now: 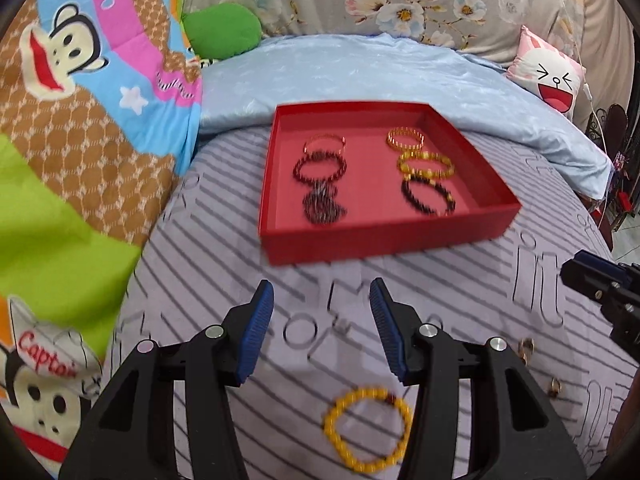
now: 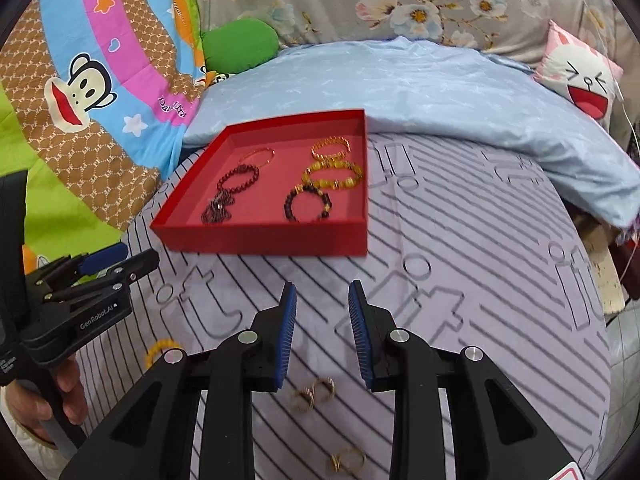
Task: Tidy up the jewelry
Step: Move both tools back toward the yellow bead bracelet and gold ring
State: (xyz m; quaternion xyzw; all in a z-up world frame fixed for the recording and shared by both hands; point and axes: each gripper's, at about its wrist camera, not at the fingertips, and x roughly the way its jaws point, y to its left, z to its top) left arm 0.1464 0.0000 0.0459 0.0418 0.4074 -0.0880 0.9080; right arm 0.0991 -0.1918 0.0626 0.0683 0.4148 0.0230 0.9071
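Left tongs (image 1: 322, 320) stand wide, empty; the yellow bead bracelet (image 1: 368, 428) lies flat on the bed directly beneath, nearer them. Right tongs (image 2: 322, 330), narrower and empty, hover above gold rings (image 2: 314, 394). Red tray (image 1: 384, 240) lies ahead.

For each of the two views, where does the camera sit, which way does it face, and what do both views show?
Left wrist: sits on the left gripper, facing the red tray; yellow bead bracelet below its open fingers; right gripper at the right edge.
Right wrist: sits on the right gripper, facing the tray from the right; gold rings below; left gripper and hand at left.
Shared: tray, bracelets, striped bedsheet.
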